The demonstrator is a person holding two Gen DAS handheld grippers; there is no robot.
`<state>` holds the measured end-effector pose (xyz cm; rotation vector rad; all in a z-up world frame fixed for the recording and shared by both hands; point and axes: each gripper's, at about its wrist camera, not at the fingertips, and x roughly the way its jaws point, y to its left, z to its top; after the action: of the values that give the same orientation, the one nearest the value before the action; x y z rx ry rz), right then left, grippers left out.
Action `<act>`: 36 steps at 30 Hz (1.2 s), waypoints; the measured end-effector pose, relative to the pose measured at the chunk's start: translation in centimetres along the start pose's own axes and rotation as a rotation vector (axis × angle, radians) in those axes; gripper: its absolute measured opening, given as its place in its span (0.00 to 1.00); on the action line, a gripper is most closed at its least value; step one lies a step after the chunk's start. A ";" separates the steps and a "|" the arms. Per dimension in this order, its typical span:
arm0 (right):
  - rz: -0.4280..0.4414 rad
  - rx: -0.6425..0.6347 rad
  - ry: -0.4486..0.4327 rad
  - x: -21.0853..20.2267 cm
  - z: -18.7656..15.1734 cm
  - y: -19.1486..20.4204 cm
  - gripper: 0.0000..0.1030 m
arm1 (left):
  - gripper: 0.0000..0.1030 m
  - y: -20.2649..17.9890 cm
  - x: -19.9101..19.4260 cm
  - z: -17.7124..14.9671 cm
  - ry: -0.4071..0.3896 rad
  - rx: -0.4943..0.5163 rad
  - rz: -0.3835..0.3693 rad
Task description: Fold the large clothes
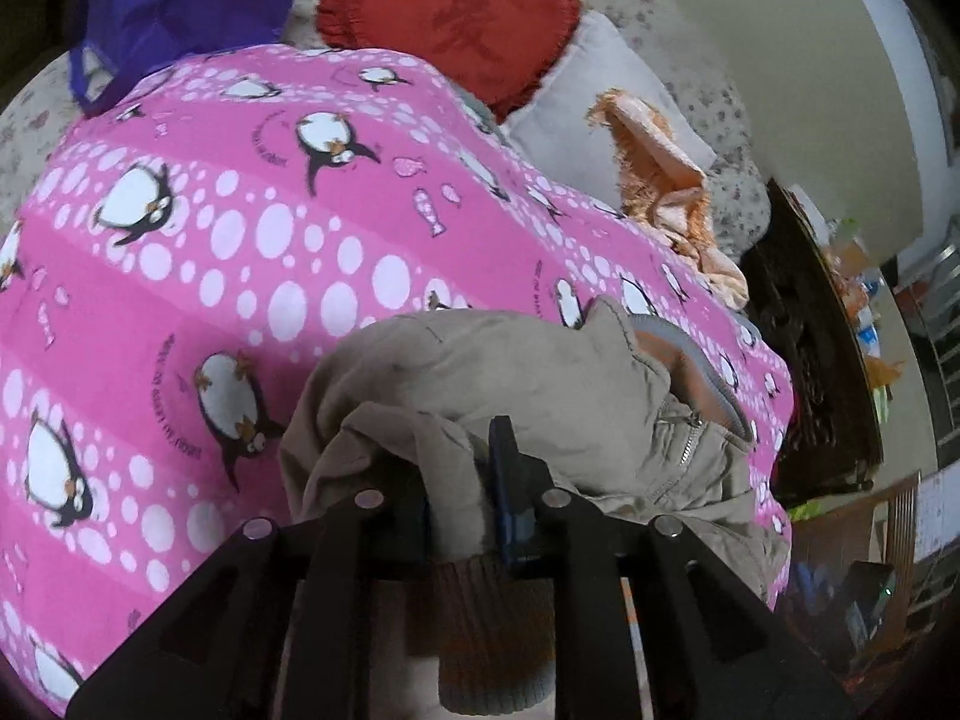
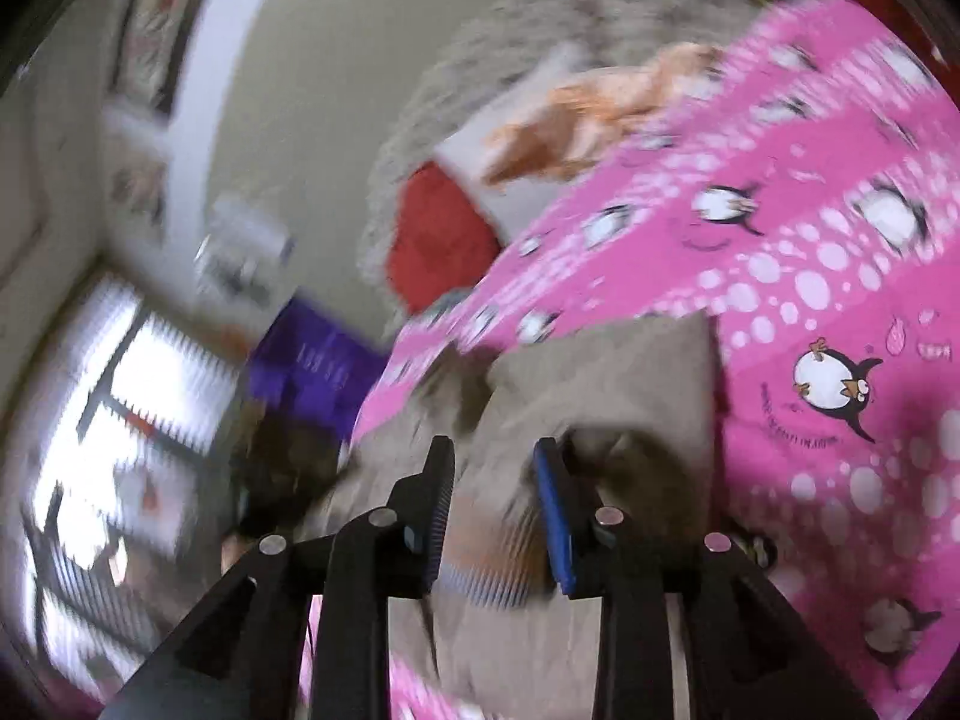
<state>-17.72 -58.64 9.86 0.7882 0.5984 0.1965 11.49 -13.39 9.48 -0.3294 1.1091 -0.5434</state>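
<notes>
The left gripper [image 1: 459, 498] is clamped on the beige jacket [image 1: 510, 372] by its sleeve, low centre, so it can be drawn over the pink penguin blanket [image 1: 210, 228]. The right gripper [image 2: 495, 510] is parted, cuff seemingly loose between its jaws amid blur.

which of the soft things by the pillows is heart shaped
The red cushion, frilled around its edge; the white pillow beside it is rectangular and the orange fuzzy cloth is shapeless.
</notes>
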 end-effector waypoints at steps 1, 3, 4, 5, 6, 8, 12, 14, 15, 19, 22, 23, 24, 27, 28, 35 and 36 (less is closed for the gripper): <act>-0.003 -0.065 0.046 0.0 -0.7 0.9 0.28 | 0.24 -0.1 0.0 0.1 -0.001 0.009 -0.011; -0.054 -0.197 0.172 1.5 -2.3 2.6 0.28 | 0.39 -0.2 -0.4 0.4 -0.007 0.012 -0.041; -0.073 -0.249 0.230 2.8 -3.0 3.2 0.28 | 0.46 -0.3 -0.7 0.6 -0.014 0.010 -0.057; -0.084 -0.295 0.282 4.4 -3.8 3.6 0.28 | 0.49 -0.4 -1.0 0.8 -0.020 0.009 -0.065; -0.095 -0.319 0.308 5.7 -4.1 3.8 0.28 | 0.52 -0.4 -1.4 1.0 -0.029 0.007 -0.064; -0.106 -0.331 0.348 9.1 -3.8 3.7 0.28 | 0.55 -0.3 -2.7 1.2 -0.050 0.007 -0.055; -0.109 -0.255 0.176 13.0 0.8 4.0 0.28 | 0.72 -0.1 -6.0 0.8 -0.111 0.040 -0.028; -0.109 -0.173 0.037 13.0 3.6 3.5 0.33 | 0.72 -0.2 -7.0 0.1 -0.109 0.078 -0.036; -0.119 -0.149 0.006 12.9 4.5 3.5 0.35 | 0.72 -0.3 -7.4 -0.5 -0.102 0.101 -0.041; -0.154 -0.186 -0.048 10.7 5.5 5.2 0.41 | 0.72 -1.5 -7.6 -3.6 -0.034 0.225 -0.100; -0.109 -0.279 -0.050 7.5 3.0 6.7 0.52 | 0.72 -2.9 -6.4 -6.3 0.019 0.352 -0.101; -0.101 -0.296 -0.029 7.0 2.5 6.7 0.52 | 0.72 -3.4 -5.7 -7.0 0.039 0.392 -0.088; -0.092 -0.328 0.020 6.8 1.3 6.6 0.52 | 0.72 -4.0 -4.8 -7.6 0.061 0.435 -0.069; -0.137 -0.433 0.147 7.7 -1.2 6.4 0.52 | 0.72 -5.5 -2.0 -7.8 0.107 0.490 -0.021; -0.161 -0.476 0.179 8.3 -1.8 6.4 0.52 | 0.72 -5.8 -1.2 -7.2 0.105 0.481 -0.013; -0.300 -0.458 0.127 13.8 1.1 4.6 0.48 | 0.72 -4.7 2.6 -0.1 0.024 0.238 0.058; -0.322 -0.401 0.093 14.6 2.2 3.8 0.48 | 0.72 -4.0 3.4 0.9 0.025 0.191 0.047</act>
<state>-4.30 -51.78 7.53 0.2904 0.7362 0.0527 12.40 -18.63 9.37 -0.1304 1.0765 -0.6079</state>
